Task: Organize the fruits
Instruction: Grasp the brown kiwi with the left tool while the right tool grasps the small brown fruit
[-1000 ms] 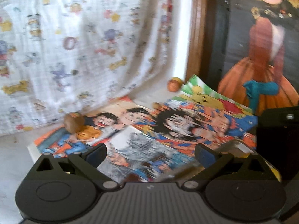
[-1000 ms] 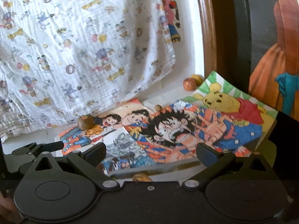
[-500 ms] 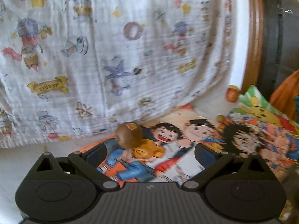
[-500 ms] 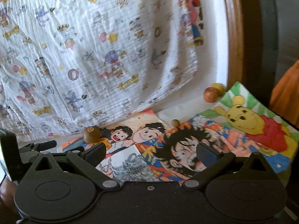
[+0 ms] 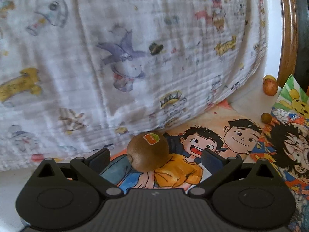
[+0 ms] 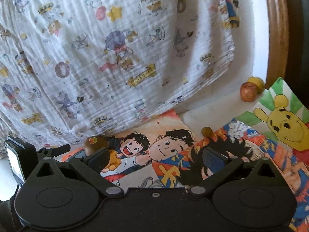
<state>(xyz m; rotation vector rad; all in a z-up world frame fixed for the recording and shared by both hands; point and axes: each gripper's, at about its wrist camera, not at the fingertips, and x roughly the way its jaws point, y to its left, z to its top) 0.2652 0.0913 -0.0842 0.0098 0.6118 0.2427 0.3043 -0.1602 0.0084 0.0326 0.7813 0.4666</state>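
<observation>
A brown kiwi [image 5: 147,150] with an orange sticker lies on a cartoon picture sheet [image 5: 208,135], just at the tips of my left gripper [image 5: 154,157], which is open with the fruit between and slightly ahead of its fingers. The right wrist view shows the same kiwi [image 6: 94,145] at the left, beside the left tool [image 6: 21,160]. My right gripper [image 6: 154,157] is open over the cartoon sheet [image 6: 173,135], holding nothing. A red apple [image 6: 248,91] with a yellow fruit [image 6: 257,83] behind it sits far right by the wooden frame. A small brown fruit [image 6: 207,131] lies on the sheets.
A white cartoon-print cloth [image 6: 115,48] hangs down behind the sheets. A curved wooden frame [image 6: 276,38] stands at the right. A bear picture sheet [image 6: 283,116] overlaps the others at right. The apple [image 5: 270,87] and small brown fruit [image 5: 266,118] also show in the left wrist view.
My left gripper has moved left and forward until the kiwi sits at its fingertips. The right gripper has also shifted left and closer to the cloth. Both stayed open.
</observation>
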